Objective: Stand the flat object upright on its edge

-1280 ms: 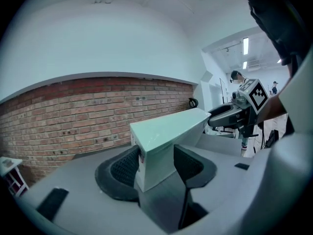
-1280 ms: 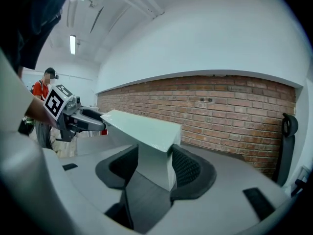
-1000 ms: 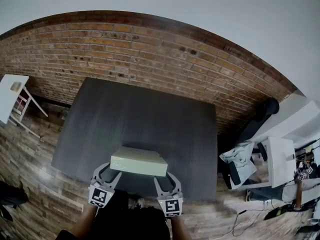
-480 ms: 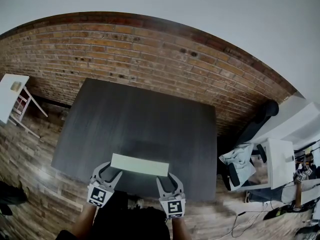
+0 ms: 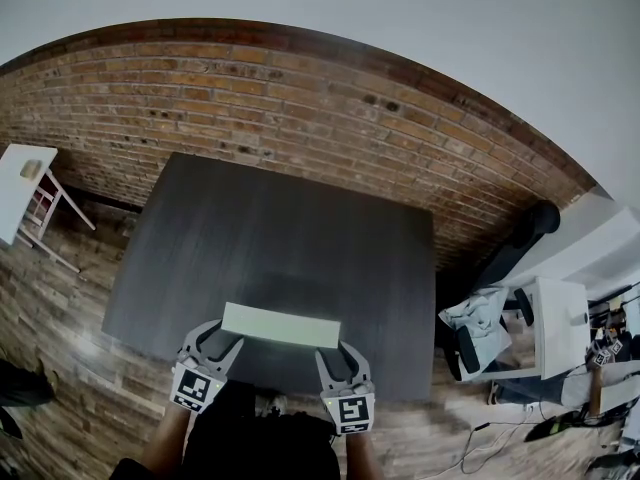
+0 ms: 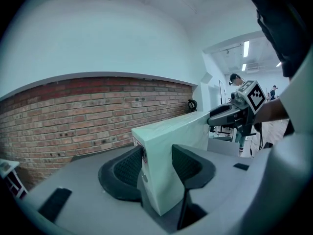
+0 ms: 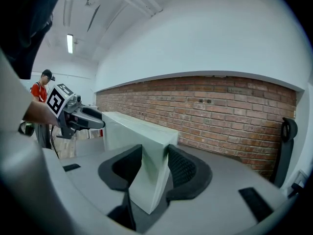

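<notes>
Left tongs (image 5: 226, 335), right tongs (image 5: 335, 352) just closed on box (image 5: 280, 325).

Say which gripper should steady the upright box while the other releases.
Right gripper, narrowly. Both have just been closing their jaws on the pale green box; the left gripper looks a little looser on its end.

A dark grey desk (image 5: 300, 233) is standing close to a red brick wall (image 5: 300, 93), which is running under a plain white wall (image 5: 420, 28). Wood-plank flooring (image 5: 60, 303) is showing round the desk. A small white side table (image 5: 22, 180) is standing at the far left. At the right, a white table (image 5: 562, 313) is carrying clutter, and a black rounded object (image 5: 528, 226) is leaning near the bricks. In the right gripper view, a person in a red top (image 7: 39, 93) is standing far off under glowing ceiling lamps (image 7: 70, 43).
</notes>
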